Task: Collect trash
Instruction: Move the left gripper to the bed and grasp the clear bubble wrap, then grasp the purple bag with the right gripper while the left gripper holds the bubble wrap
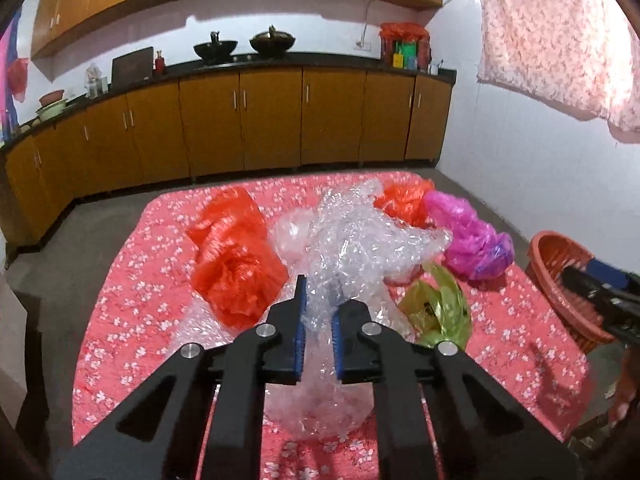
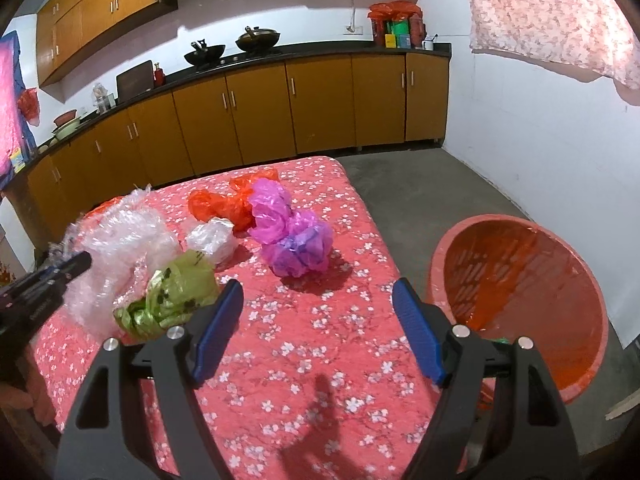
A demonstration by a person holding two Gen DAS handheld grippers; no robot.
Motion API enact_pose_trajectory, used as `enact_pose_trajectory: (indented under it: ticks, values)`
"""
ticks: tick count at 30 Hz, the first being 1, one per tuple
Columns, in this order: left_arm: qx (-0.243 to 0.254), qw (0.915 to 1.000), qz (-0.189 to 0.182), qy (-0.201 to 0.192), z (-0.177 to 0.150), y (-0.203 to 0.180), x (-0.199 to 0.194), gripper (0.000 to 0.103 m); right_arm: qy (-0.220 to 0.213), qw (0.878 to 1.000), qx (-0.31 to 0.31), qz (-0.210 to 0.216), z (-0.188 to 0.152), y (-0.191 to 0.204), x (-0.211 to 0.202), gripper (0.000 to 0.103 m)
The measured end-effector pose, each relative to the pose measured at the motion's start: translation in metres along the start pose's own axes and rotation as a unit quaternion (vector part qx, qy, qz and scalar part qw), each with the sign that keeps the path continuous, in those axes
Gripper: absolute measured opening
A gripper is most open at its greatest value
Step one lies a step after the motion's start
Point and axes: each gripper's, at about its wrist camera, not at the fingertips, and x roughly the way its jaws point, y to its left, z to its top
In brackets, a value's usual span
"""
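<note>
1. Left view: the left gripper [image 1: 318, 312] has its fingers squeezed on the clear wrap [image 1: 360, 240] in the middle of the table [image 1: 132, 312]. A red bag [image 1: 236, 256] lies at 9 o'clock from the wrap, a pink bag [image 1: 472, 236] at 3 o'clock, a green bag [image 1: 440, 308] at 5 o'clock.
2. Right view: the right gripper [image 2: 318, 312] hangs over bare cloth, fingers spread, holding nothing. The basket [image 2: 520, 280] sits at 3 o'clock, off the table. It looks almost empty, so nearly all the trash is still left.
</note>
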Motion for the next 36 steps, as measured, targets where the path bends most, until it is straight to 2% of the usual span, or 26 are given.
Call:
enact_pose_trajectory:
  ticks: [7,13,23,31,36]
  values:
    - [-0.013,0.9996,-0.007,-0.026,0.017,0.003,-0.018,0.009,-0.009,1.000,-0.003,0.002,0.013,0.010,0.019,0.070]
    - [-0.020,0.9987,0.001,-0.047,0.035,0.008,-0.023,0.009,-0.003,1.000,-0.001,-0.007,0.035,0.016,0.061,0.070]
    - [-0.024,0.9977,0.029,-0.057,0.043,0.015,-0.015,0.009,0.056,0.998,-0.033,-0.013,0.039,0.027,0.125,0.071]
    - [-0.025,0.9980,0.032,-0.048,0.037,0.009,-0.009,0.009,0.061,0.998,-0.035,-0.003,0.033,0.019,0.127,0.044]
    - [-0.027,0.9983,0.029,-0.043,0.036,0.007,-0.011,0.009,0.057,0.998,-0.017,0.011,0.027,0.009,0.112,0.040]
